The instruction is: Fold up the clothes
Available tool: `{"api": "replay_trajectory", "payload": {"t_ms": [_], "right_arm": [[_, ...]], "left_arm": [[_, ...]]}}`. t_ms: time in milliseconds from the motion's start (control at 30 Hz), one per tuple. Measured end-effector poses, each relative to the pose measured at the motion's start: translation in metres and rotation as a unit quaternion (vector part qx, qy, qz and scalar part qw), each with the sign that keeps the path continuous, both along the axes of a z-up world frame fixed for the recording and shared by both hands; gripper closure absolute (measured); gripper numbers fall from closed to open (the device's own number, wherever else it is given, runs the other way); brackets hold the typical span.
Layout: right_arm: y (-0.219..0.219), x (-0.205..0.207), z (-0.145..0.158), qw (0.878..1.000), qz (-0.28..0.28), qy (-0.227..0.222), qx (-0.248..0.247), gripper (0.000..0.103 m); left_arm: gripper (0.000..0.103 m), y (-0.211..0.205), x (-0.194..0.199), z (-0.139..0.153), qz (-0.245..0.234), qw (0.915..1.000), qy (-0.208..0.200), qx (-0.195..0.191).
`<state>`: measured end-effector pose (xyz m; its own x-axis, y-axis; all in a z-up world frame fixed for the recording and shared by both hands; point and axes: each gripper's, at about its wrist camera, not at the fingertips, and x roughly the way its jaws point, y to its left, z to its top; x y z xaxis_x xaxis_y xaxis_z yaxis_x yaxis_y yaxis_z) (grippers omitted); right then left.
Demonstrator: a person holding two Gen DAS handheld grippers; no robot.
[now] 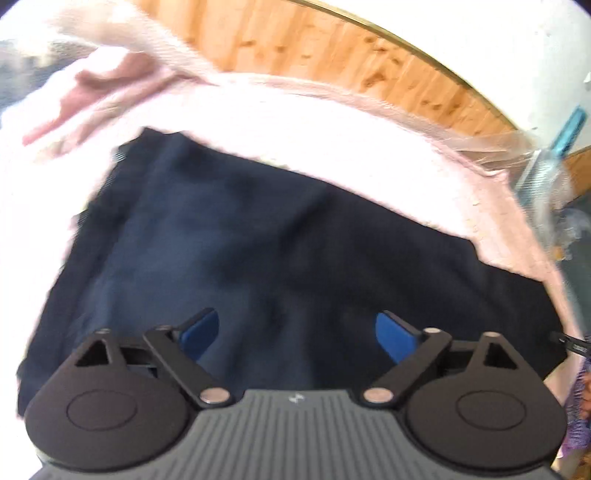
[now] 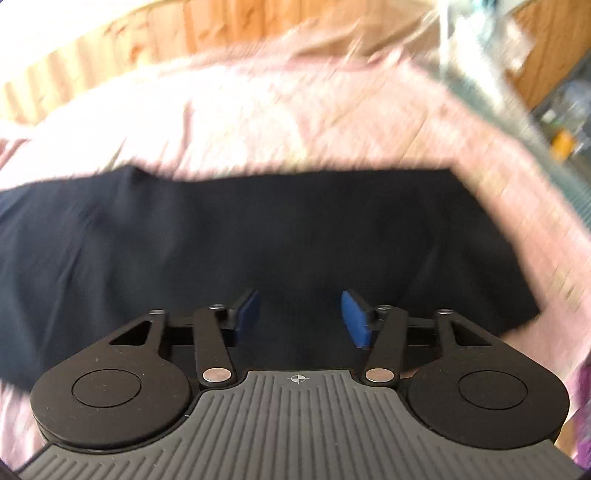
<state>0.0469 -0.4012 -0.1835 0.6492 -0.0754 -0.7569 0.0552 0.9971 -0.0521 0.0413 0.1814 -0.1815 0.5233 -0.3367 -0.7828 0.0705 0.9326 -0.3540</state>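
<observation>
On my left wrist camera, the left gripper [image 1: 297, 334] hangs above a dark navy garment [image 1: 258, 240], its blue pads [image 1: 201, 330] spread wide with nothing between them; the jaws are released and hold nothing. The garment lies flat on a pale pink blanket [image 1: 332, 140] that covers the surface it rests on. The cloth reaches from the blanket's left side, where a folded corner sits near a rumpled pink ridge [image 1: 103, 85], across to the blanket's right edge. Beyond the blanket's far edge I see a wooden panel [image 1: 332, 48], and at the far right a crumpled clear plastic wrap [image 1: 539, 173] with something teal inside it, just past the right edge of the blanket.

On my right wrist camera, heavily blurred, the right gripper [image 2: 301, 319] also hangs over the same navy garment [image 2: 258, 229]. Its blue pads [image 2: 354, 317] stand apart at a moderate gap, with only the cloth's surface showing below between them; I see nothing pinched, so these jaws are released too. Here the garment stretches as a wide band across the pink blanket [image 2: 240, 110], its right end stopping just short of the blanket's right edge. The wooden panel [image 2: 229, 33] runs behind the far edge.
</observation>
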Motion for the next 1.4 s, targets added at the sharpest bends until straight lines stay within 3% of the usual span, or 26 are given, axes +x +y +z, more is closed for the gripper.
{"api": "replay_trajectory", "payload": {"t_ms": [100, 133, 167, 233, 367, 400, 467, 500, 567, 667, 800, 867, 933, 1000, 1100, 1267, 1367, 1400], "right_arm": [[-0.024, 0.034, -0.024, 0.999, -0.038, 0.02, -0.012, 0.046], [-0.036, 0.04, -0.037, 0.998, -0.051, 0.039, -0.011, 0.046], [-0.051, 0.038, -0.05, 0.997, -0.061, 0.05, -0.003, 0.031], [-0.084, 0.02, -0.063, 0.996, -0.084, 0.033, 0.024, 0.018], [-0.126, -0.001, -0.062, 0.993, -0.106, 0.045, 0.029, 0.018], [-0.133, -0.002, -0.059, 0.992, -0.108, 0.05, 0.032, 0.019], [-0.139, 0.004, -0.052, 0.993, -0.104, 0.05, 0.033, 0.038], [-0.138, 0.006, -0.044, 0.994, -0.097, 0.036, 0.035, 0.039], [-0.129, 0.018, -0.034, 0.997, -0.062, 0.018, 0.049, 0.035], [-0.101, 0.064, -0.028, 0.998, 0.049, 0.02, 0.04, 0.035], [-0.071, 0.114, -0.038, 0.984, 0.178, 0.013, -0.012, 0.029], [-0.094, 0.13, -0.058, 0.983, 0.179, 0.035, -0.009, 0.031], [-0.126, 0.141, -0.077, 0.984, 0.169, 0.049, 0.003, 0.016], [-0.162, 0.146, -0.084, 0.986, 0.162, 0.037, 0.014, 0.016], [-0.186, 0.157, -0.091, 0.98, 0.196, 0.041, 0.001, 0.017], [-0.198, 0.159, -0.079, 0.974, 0.218, 0.057, -0.009, 0.02], [-0.191, 0.135, -0.053, 0.972, 0.228, 0.06, -0.013, 0.034], [-0.189, 0.131, -0.043, 0.971, 0.234, 0.055, -0.011, 0.034]], "left_arm": [[0.009, 0.0, 0.019, -0.042, 0.003, 0.9977, 0.057, 0.037], [0.011, 0.004, 0.014, -0.049, 0.003, 0.9973, 0.051, 0.052], [0.011, 0.003, 0.005, -0.048, -0.001, 0.9958, 0.05, 0.077], [0.011, 0.006, -0.013, -0.048, 0.0, 0.9915, 0.055, 0.118], [0.01, 0.017, -0.028, -0.05, 0.028, 0.9846, 0.079, 0.153], [0.009, 0.022, -0.024, -0.048, 0.047, 0.9835, 0.09, 0.149], [0.01, 0.025, -0.021, -0.036, 0.094, 0.9829, 0.1, 0.123], [0.01, 0.017, -0.022, -0.027, 0.115, 0.983, 0.094, 0.107], [0.009, -0.002, -0.015, -0.012, 0.136, 0.984, 0.084, 0.079], [0.007, -0.043, 0.003, -0.001, 0.137, 0.9867, 0.078, 0.037], [0.007, -0.129, 0.031, -0.015, 0.097, 0.9896, 0.101, 0.032], [0.007, -0.167, 0.045, -0.035, 0.088, 0.988, 0.125, 0.023], [0.003, -0.189, 0.037, -0.049, 0.075, 0.9874, 0.133, 0.04], [0.0, -0.203, 0.026, -0.057, 0.06, 0.9871, 0.133, 0.066], [0.0, -0.208, 0.011, -0.059, 0.047, 0.9857, 0.125, 0.103], [0.0, -0.192, 0.013, -0.048, 0.127, 0.9792, 0.144, 0.064], [0.0, -0.198, 0.021, -0.024, 0.16, 0.9816, 0.104, 0.01], [0.0, -0.206, 0.027, -0.018, 0.155, 0.9835, 0.092, -0.002]]}}
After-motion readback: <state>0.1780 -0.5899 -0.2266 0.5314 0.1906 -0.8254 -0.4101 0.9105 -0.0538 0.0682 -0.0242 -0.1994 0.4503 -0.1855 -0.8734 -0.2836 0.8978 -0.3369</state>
